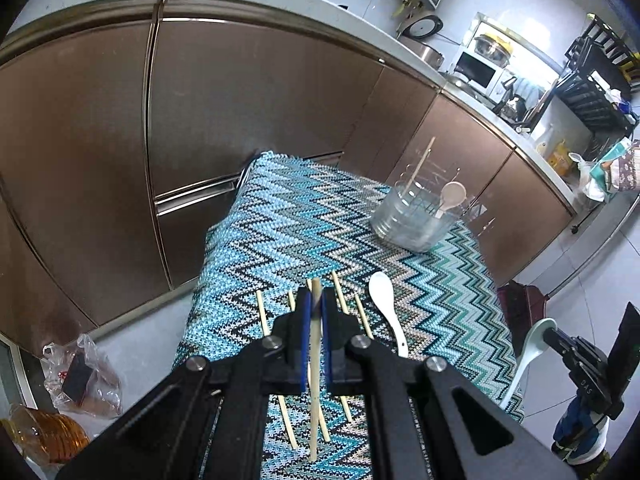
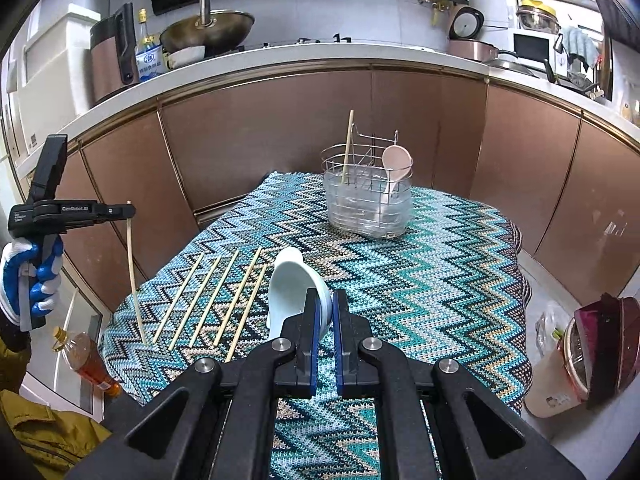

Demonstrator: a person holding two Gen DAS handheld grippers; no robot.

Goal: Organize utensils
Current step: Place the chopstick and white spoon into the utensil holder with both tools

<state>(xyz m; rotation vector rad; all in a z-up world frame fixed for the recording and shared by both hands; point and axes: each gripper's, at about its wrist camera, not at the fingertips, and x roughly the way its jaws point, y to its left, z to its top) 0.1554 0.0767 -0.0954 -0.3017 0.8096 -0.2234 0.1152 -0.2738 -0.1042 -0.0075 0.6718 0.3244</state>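
The left gripper [image 1: 315,312] pinches one chopstick [image 1: 315,360], lifted over the zigzag cloth [image 2: 420,280], where five more chopsticks [image 2: 216,296] lie side by side. The right gripper [image 2: 325,312] clamps a pale blue spoon [image 2: 288,284]. At the far end, the wire holder [image 2: 366,196] has a chopstick and a pink spoon [image 2: 396,162] inside.

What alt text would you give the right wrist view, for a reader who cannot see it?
The right gripper is shut on a pale blue spoon above a zigzag-patterned table. At left, the left gripper holds one chopstick hanging down beside five chopsticks lying in a row. Farther back, a wire utensil caddy holds a pink spoon and a chopstick.
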